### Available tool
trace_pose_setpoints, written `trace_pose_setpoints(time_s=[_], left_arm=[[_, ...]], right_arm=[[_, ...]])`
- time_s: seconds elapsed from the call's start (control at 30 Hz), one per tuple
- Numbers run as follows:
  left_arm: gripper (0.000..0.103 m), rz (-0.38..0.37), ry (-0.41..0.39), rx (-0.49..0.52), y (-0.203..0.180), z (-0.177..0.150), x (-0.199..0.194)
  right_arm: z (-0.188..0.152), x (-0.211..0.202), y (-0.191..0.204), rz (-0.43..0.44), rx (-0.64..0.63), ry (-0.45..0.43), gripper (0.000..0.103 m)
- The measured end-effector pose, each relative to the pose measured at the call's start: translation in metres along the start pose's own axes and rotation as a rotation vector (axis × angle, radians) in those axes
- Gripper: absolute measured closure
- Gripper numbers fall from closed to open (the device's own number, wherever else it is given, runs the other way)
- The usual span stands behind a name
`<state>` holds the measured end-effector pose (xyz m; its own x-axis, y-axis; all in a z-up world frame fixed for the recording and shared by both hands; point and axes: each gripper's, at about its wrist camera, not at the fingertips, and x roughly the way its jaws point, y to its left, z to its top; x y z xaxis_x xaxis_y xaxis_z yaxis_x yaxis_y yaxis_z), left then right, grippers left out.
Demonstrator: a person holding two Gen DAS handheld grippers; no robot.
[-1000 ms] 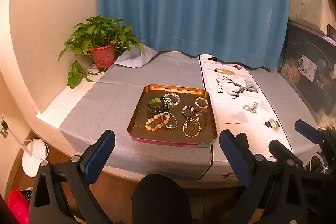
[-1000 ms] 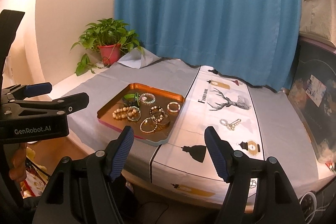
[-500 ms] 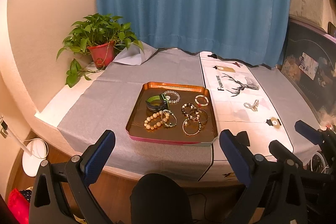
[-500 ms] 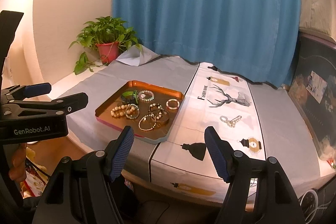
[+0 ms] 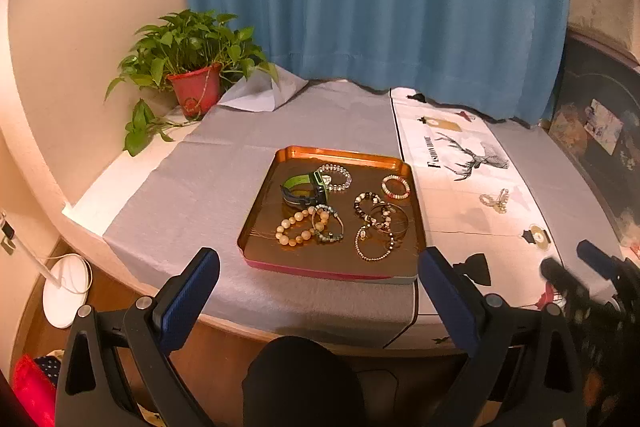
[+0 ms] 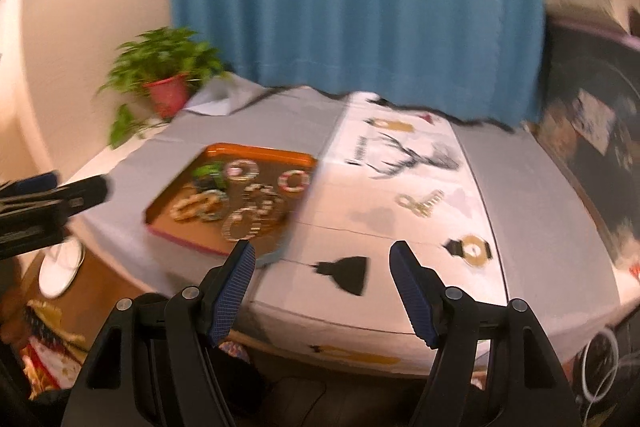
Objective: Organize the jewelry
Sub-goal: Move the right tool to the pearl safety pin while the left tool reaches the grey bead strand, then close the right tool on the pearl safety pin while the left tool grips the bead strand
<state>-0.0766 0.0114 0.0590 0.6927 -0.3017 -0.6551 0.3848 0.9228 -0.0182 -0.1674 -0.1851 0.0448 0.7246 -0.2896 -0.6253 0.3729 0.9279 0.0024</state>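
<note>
A copper tray [image 5: 256,227] on the bench [image 5: 208,187] held beaded bracelets [image 5: 302,227] and a green watch [image 5: 304,185]. Another bracelet [image 5: 495,200] lay outside it. Both the left gripper [image 5: 318,285] and the right gripper [image 6: 322,287] gaped, grasping nothing.

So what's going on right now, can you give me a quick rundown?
Left gripper and right gripper open, empty, short of the table. Bracelets in copper tray; one gold piece loose on the runner. Nothing in the way.

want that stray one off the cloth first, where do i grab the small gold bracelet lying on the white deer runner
Come from above with the right gripper and pinch the small gold bracelet across its bunched middle. It lies flat and crumpled on the white deer-print runner, so no edge stands up to take from the side.
</note>
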Motion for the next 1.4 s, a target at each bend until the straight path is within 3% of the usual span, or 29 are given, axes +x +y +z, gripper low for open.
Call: trace_pose_setpoints(time_s=[0.17,0.3,0.57,0.7,0.87,1.23,1.4], left_arm=[[0.004,0.012,0.021,0.001,-0.007,0.006,0.021],[0.004,0.021,0.048,0.015,-0.017,0.012,0.042],[0.004,0.047,0.096,0.057,-0.042,0.024,0.084],[0.004,0.053,0.1,0.081,-0.06,0.031,0.099],[0.004,0.026,0.111,0.124,-0.095,0.04,0.123],[0.004,-0.099,0.149,0.204,-0.196,0.059,0.179],[0.004,-0.212,0.245,0.225,-0.24,0.065,0.218]], right_arm=[[0.014,0.058,-0.074,-0.085,0.183,0.072,0.033],[0.033,0.111,-0.121,-0.128,0.261,0.124,0.033],[0.064,0.231,-0.156,-0.176,0.261,0.235,0.033],[0.061,0.269,-0.166,-0.171,0.267,0.305,0.033],[0.042,0.261,-0.19,-0.208,0.197,0.264,0.032],[0.014,0.229,-0.249,-0.185,0.161,0.235,0.031],[0.009,0.22,-0.25,-0.166,0.138,0.225,0.03]])
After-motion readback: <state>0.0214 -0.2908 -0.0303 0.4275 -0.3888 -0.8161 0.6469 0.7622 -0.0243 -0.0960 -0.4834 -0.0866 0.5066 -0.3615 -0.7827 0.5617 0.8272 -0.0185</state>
